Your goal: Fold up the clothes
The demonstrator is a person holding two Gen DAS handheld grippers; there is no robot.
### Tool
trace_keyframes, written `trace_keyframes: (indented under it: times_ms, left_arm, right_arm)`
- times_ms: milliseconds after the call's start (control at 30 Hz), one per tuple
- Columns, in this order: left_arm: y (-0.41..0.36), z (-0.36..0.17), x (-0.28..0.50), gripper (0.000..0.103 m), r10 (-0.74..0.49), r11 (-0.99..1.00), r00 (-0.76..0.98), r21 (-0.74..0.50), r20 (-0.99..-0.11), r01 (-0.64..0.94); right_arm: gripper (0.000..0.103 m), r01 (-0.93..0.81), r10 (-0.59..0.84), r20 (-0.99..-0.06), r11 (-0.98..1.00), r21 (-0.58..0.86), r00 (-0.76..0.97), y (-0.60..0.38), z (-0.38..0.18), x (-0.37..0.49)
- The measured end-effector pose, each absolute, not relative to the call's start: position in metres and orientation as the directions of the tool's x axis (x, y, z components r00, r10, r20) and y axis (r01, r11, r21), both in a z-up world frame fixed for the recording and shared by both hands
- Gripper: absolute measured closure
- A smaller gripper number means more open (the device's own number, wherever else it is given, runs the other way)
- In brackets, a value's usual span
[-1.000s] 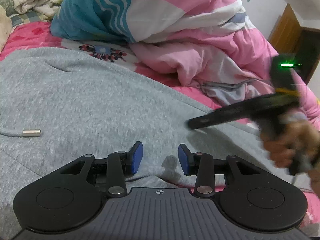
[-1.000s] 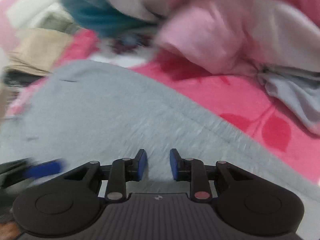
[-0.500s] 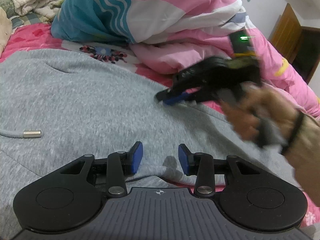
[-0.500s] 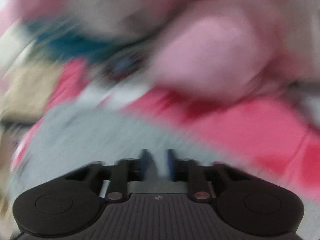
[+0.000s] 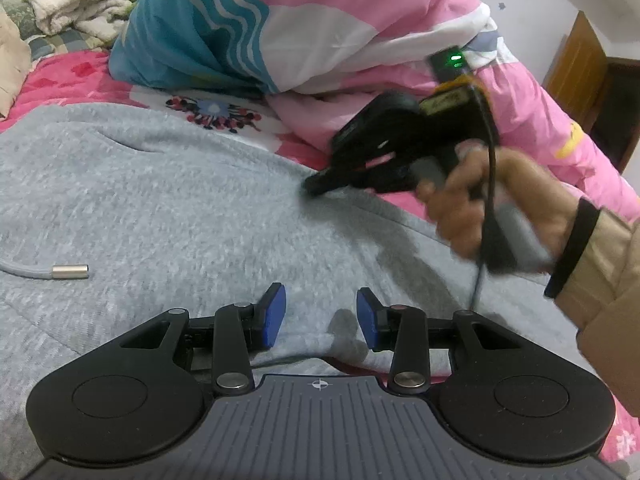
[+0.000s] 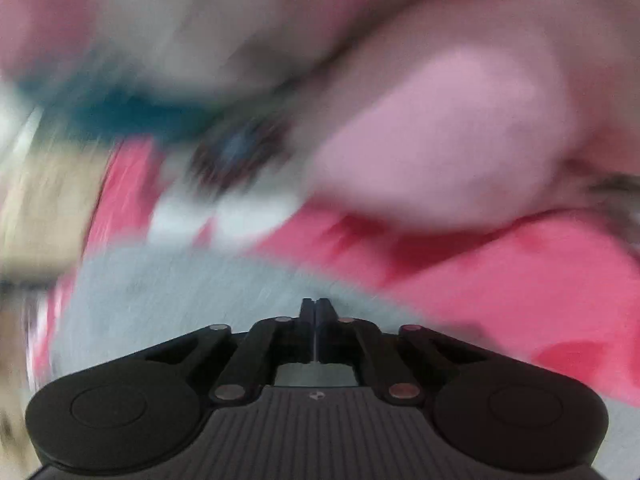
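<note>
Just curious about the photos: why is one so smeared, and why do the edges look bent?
Right wrist view: motion blur smears the bedding, though the shut right tool stays crisp. Left wrist view: sharp on the grey garment, blurred on the moving hand; fisheye lens curves both views' edges.

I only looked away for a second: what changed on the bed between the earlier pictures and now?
The right hand-held gripper moved from the grey garment's right side up to its far edge and shut there; whether it pinches cloth is unclear. The left hand-held gripper stayed open and still, and the garment and the pink quilt lie unchanged.
</note>
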State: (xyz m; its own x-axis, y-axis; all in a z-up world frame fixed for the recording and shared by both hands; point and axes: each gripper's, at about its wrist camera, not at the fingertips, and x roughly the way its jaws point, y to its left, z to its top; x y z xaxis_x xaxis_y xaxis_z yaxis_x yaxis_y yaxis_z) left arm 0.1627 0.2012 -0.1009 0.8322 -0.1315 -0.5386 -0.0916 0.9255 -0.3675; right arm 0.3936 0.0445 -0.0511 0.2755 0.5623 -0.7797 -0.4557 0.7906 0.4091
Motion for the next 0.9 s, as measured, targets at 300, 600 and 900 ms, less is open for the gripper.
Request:
trace_keyframes:
  times_ms: [300,600,900]
  left_arm:
    - [0.202,-0.101,0.161,0.064,-0.136,0.924,0.836,-0.372,-0.532,-0.086]
    - [0.198,-0.103,0.163,0.064,-0.112,0.936,0.840,-0.341,-0.530,-0.090]
    - [0.197,-0.104,0.164,0.064,-0.111,0.936,0.843,-0.340,-0.526,-0.089]
  right_arm:
    - [0.064,-0.509,0.430,-0.877,0.816,0.276,0.214,-0.105,-0.037,0.337]
    - [0.080,-0.589,0.449,-0.775,0.799,0.126,0.444,-0.172,0.001,0.282]
    - [0.052,-0.546,0.205,-0.733,0.796,-0.260,0.648,-0.191,-0.051,0.292]
